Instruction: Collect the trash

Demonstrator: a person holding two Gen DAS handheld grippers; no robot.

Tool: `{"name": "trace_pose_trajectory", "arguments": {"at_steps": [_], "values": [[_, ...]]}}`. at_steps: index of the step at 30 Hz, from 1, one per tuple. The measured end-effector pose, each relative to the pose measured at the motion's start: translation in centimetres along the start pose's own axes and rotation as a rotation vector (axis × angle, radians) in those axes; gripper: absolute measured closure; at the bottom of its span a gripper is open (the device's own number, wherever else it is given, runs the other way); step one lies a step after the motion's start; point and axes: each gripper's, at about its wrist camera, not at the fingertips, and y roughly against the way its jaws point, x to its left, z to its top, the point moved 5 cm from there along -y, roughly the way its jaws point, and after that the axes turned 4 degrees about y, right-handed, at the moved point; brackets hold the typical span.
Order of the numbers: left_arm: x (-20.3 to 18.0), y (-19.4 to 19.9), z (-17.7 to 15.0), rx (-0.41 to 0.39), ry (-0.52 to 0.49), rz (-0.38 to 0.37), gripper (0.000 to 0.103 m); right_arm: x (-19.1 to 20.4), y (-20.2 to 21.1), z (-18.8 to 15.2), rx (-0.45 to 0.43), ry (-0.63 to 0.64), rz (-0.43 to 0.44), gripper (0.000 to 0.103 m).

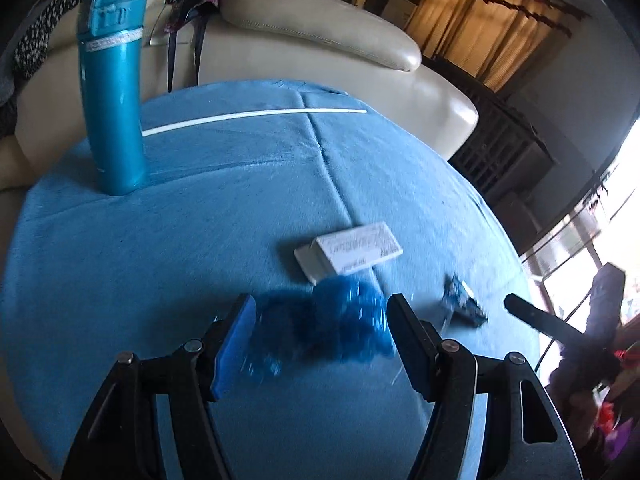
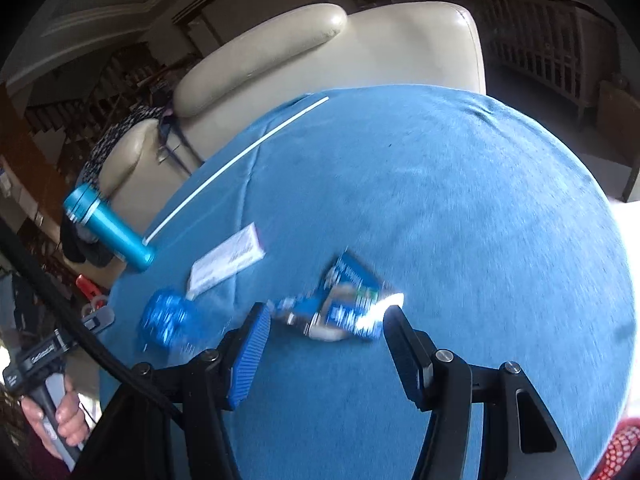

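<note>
A crumpled blue plastic bag (image 1: 320, 324) lies on the blue tablecloth (image 1: 200, 208), between the jaws of my open left gripper (image 1: 322, 316). A blue snack wrapper (image 1: 464, 304) lies to its right; in the right wrist view the wrapper (image 2: 344, 300) sits between the jaws of my open right gripper (image 2: 326, 320). A white small box (image 1: 348, 252) lies just beyond the bag; it also shows in the right wrist view (image 2: 228, 260), with the blue bag (image 2: 168, 316) to its lower left. Both views are blurred by motion.
A tall teal bottle (image 1: 114, 88) stands at the table's far left, also seen in the right wrist view (image 2: 108, 232). A thin white stick (image 1: 252, 116) lies along the far edge. A cream sofa (image 1: 320, 40) stands behind the table.
</note>
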Motion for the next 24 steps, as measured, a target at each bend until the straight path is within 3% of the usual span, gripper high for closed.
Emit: {"name": "trace_pose_trajectory", "arguments": {"at_steps": [5, 7, 9, 15, 24], "values": [[0.4, -2.6, 1.3, 0.033, 0.051, -0.003, 0.035, -1.2, -2.7, 2.0, 0.017, -0.046, 0.008, 0.041], [0.6, -3.5, 1.4, 0.049, 0.063, 0.002, 0.035, -1.3, -3.6, 2.3, 0.028, -0.041, -0.001, 0.046], [0.7, -4.1, 1.5, 0.056, 0.075, -0.004, 0.047, -1.0, -4.7, 2.3, 0.048, -0.018, -0.011, 0.056], [0.4, -5.3, 1.2, 0.085, 0.067, -0.015, 0.072, 0.0, -6.3, 1.6, 0.093, 0.053, -0.046, 0.063], [-0.2, -5.3, 0.6, 0.099, 0.017, -0.023, 0.083, 0.9, -5.9, -0.7, 0.179, 0.095, -0.030, 0.063]]}}
